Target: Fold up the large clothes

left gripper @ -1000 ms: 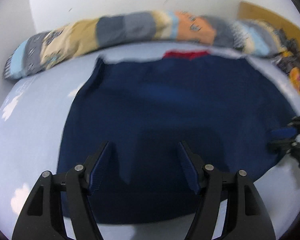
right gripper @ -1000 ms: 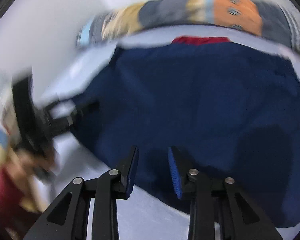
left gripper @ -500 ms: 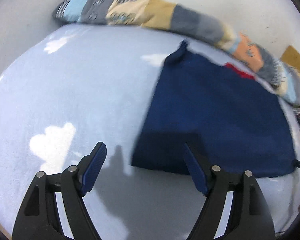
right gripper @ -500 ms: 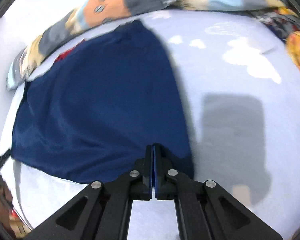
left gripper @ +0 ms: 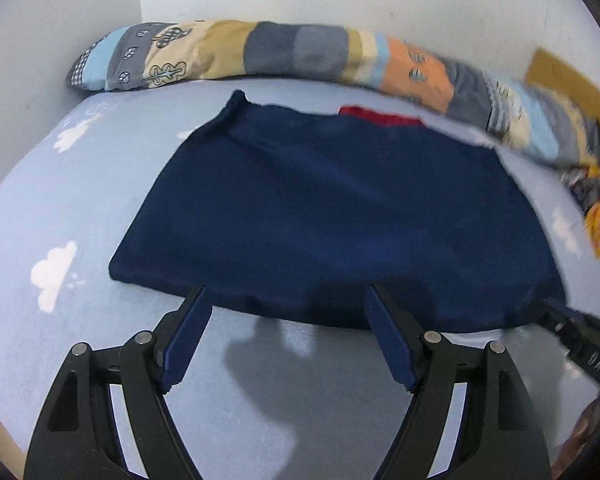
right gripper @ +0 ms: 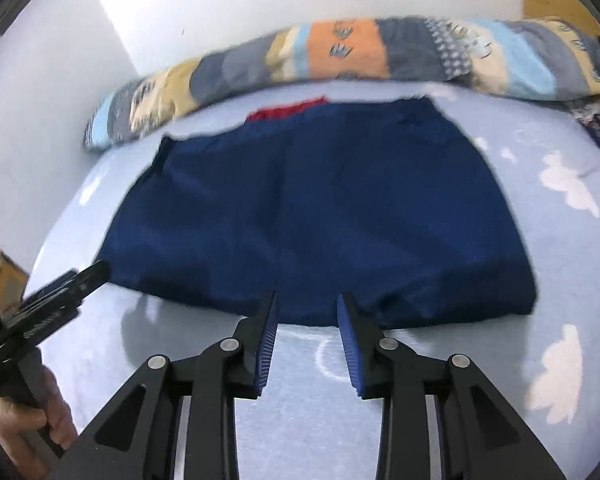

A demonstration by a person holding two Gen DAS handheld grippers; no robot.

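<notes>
A navy blue garment (left gripper: 340, 216) lies folded flat on the light blue bed sheet (left gripper: 60, 208), with a red strip (left gripper: 380, 117) showing at its far edge. It also shows in the right wrist view (right gripper: 324, 216). My left gripper (left gripper: 286, 296) is wide open and empty, its fingertips at the garment's near edge. My right gripper (right gripper: 306, 300) is open and empty, its fingertips at the near edge too. The right gripper shows at the right in the left wrist view (left gripper: 580, 340). The left gripper shows at the left in the right wrist view (right gripper: 52, 300).
A long patchwork pillow (left gripper: 300, 52) lies along the white wall behind the garment. Colourful clothes (left gripper: 596, 208) are heaped at the right of the bed. A brown board (left gripper: 572, 80) leans at the back right. The sheet (right gripper: 560, 280) has white cloud prints.
My right gripper was shut at the garment's near corner half a second ago and is open now. Both grippers now face the garment's near edge from the front.
</notes>
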